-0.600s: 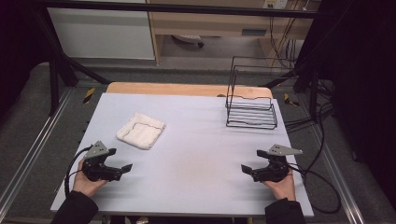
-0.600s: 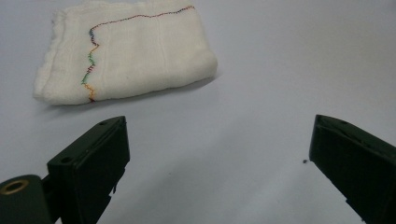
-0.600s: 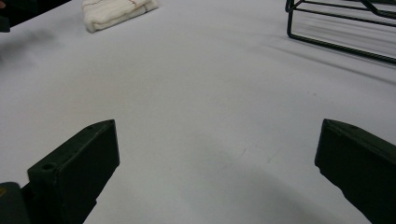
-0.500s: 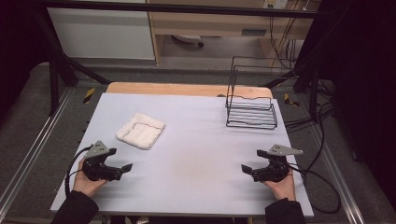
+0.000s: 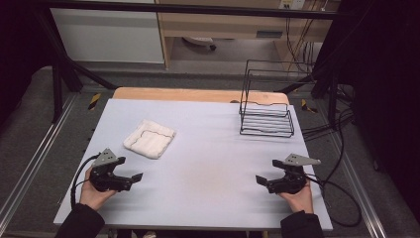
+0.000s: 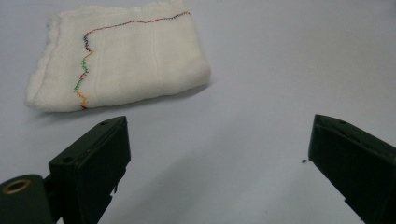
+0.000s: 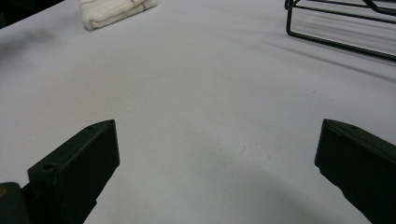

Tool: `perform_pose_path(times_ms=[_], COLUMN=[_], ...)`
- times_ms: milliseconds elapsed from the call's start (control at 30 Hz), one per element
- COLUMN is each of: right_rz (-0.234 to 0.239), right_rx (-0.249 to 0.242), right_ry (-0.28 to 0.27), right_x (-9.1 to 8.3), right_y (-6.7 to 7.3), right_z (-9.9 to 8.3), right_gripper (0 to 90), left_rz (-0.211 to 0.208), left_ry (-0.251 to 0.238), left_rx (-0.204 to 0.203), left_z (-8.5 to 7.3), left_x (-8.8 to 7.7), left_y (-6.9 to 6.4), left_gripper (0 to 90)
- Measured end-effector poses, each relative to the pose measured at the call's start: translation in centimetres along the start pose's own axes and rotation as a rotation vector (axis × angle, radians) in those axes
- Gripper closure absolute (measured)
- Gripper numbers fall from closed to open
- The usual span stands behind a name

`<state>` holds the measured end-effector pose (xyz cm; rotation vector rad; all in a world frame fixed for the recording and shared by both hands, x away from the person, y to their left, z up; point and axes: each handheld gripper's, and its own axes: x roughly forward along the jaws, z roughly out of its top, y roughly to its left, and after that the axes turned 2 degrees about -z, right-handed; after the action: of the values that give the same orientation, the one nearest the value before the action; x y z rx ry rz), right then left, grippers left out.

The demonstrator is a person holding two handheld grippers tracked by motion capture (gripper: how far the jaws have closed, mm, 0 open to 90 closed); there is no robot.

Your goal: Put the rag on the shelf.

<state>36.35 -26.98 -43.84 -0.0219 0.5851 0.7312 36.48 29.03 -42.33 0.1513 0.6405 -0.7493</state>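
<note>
Nothing has shifted: our left gripper (image 5: 132,178) and right gripper (image 5: 261,181) rest wide-jawed, empty; we judge the folded white cloth (image 6: 119,53) our first reach.

A folded cloth (image 6: 119,58) is showing creamy white, with a thin zigzag line of stitching running across it in changing colours: red, blue, green, then orange. The desk (image 5: 208,163) beneath it is showing a pale, plain bluish grey, with a strip of light tan wood along its far edge. A wire rack (image 5: 266,113) is showing black. The left hand-held gripper (image 5: 132,179) and the right hand-held gripper (image 5: 261,181) are both showing black, each topped by a grey plate. The person's sleeves are showing dark. The floor around is showing grey.
</note>
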Motion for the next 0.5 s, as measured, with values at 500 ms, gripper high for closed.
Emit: perform_pose_path(times_ms=[500], right_rz=[-0.005], right_rx=[-0.004], right_ry=[0.008], right_x=[0.0], right_y=[0.1], right_z=[-0.1], right_gripper=[0.6], left_rz=[0.063], left_ry=[0.052], left_rx=[-0.02], left_z=[3.4], left_x=[2.6], left_y=[-1.2], left_gripper=[18.7])
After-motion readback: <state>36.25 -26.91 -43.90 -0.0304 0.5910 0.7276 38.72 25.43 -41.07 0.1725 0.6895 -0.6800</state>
